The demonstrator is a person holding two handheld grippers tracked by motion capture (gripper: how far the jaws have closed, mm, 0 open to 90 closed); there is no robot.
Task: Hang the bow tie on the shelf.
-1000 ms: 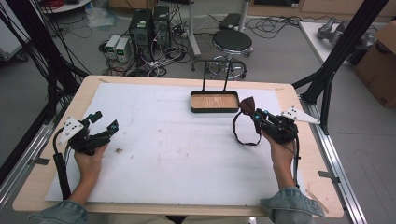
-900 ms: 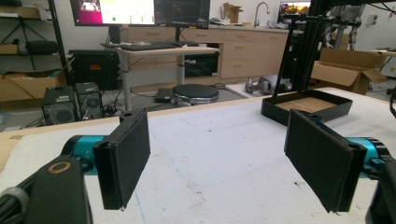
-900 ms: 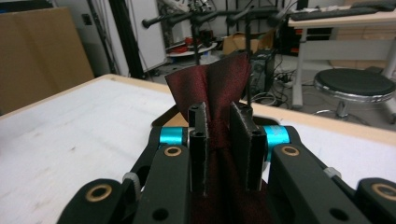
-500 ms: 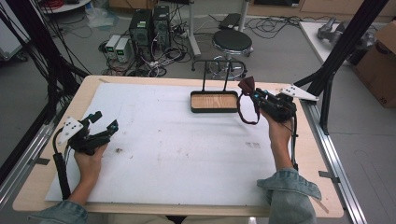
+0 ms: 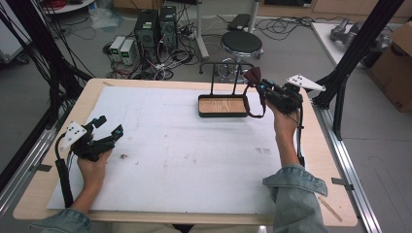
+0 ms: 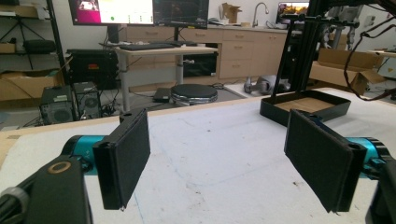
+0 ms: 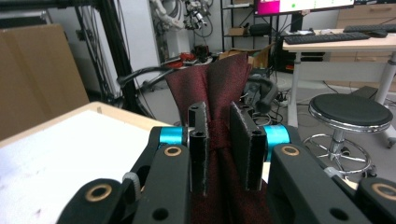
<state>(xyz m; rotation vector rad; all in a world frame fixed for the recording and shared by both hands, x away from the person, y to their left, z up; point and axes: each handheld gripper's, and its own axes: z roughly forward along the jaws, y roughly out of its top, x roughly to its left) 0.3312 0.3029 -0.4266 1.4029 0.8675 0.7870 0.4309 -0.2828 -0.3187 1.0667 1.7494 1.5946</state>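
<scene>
My right gripper is raised near the table's far right, shut on a dark red bow tie whose black strap loop hangs below it. In the right gripper view the pads pinch the bow tie's knot, with the fabric fanning out above the jaws. Just left of that gripper, a black tray with a wooden bottom stands on the table. My left gripper rests low at the table's left, held in a hand. Its jaws stand wide open with nothing between them, the pads over bare white paper.
White paper covers the wooden table. A black wire stand rises behind the tray. Beyond the far edge are a round stool and computer towers. Black frame posts flank the right side, and a cardboard box lies farther right.
My right gripper has lifted and moved toward the far edge with the bow tie, the strap now dangling beside the tray. The left gripper has stayed put.
</scene>
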